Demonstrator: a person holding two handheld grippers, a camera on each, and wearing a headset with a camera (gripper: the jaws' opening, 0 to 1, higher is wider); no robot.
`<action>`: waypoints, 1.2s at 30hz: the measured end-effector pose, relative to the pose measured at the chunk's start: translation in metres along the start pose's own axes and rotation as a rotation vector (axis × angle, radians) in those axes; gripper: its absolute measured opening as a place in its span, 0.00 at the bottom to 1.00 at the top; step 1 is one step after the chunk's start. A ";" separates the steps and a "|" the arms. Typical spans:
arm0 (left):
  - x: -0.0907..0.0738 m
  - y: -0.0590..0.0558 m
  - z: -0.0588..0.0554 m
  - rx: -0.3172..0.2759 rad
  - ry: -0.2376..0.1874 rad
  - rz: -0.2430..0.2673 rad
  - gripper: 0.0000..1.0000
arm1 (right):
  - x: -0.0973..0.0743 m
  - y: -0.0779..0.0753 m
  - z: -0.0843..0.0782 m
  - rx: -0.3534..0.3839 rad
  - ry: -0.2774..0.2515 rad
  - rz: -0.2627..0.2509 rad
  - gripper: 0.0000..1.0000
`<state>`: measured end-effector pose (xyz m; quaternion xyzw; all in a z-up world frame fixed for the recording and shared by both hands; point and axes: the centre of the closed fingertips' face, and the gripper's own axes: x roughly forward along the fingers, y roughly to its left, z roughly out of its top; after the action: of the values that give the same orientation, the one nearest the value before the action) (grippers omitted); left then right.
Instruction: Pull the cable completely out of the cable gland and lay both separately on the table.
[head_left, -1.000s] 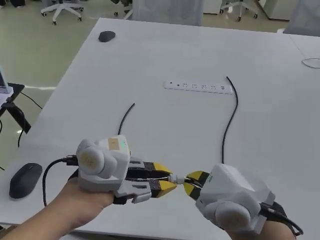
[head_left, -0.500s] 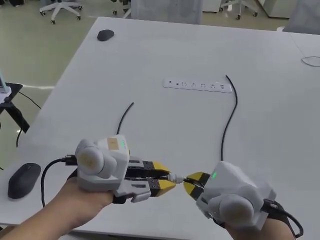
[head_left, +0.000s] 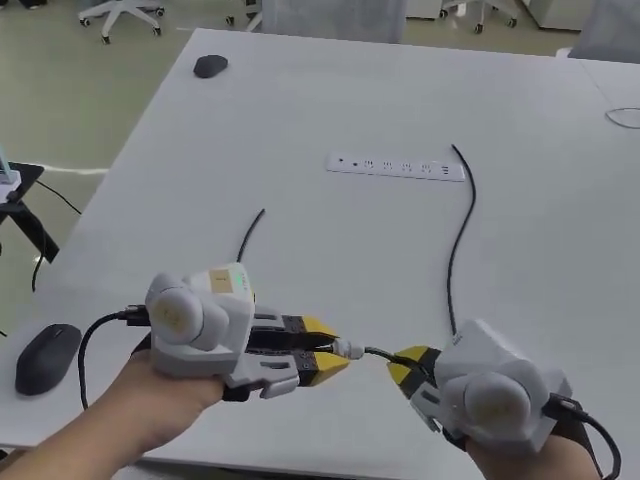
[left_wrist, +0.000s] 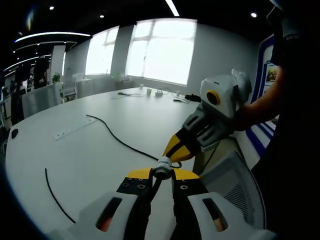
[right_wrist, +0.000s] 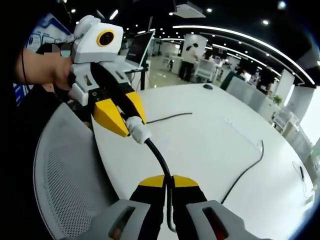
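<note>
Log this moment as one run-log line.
left tongs: shut on gland | right tongs: shut on cable | cable not yet out of gland | both held above table

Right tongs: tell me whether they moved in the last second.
Yes: the right tongs slid right relative to the power strip, away from the left tongs, baring more cable.

Well nearer than the power strip (head_left: 396, 168), the left gripper (head_left: 337, 351) clamped the cable gland (head_left: 349, 349); the right gripper (head_left: 398, 363) pinched the cable (head_left: 379, 352).
</note>
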<state>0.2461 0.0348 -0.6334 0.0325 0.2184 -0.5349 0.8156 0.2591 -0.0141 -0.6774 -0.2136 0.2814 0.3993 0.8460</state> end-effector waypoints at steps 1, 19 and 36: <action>0.000 0.000 0.000 -0.002 -0.002 0.000 0.15 | 0.000 -0.001 -0.002 0.019 0.002 0.000 0.00; -0.008 -0.006 0.000 -0.006 -0.037 0.004 0.15 | 0.011 -0.010 -0.053 0.338 0.121 -0.042 0.00; -0.014 0.001 -0.006 -0.027 -0.026 0.025 0.15 | 0.004 -0.005 -0.046 0.236 0.086 -0.028 0.01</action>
<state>0.2399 0.0490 -0.6332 0.0173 0.2146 -0.5221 0.8252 0.2506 -0.0419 -0.7138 -0.1331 0.3594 0.3421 0.8580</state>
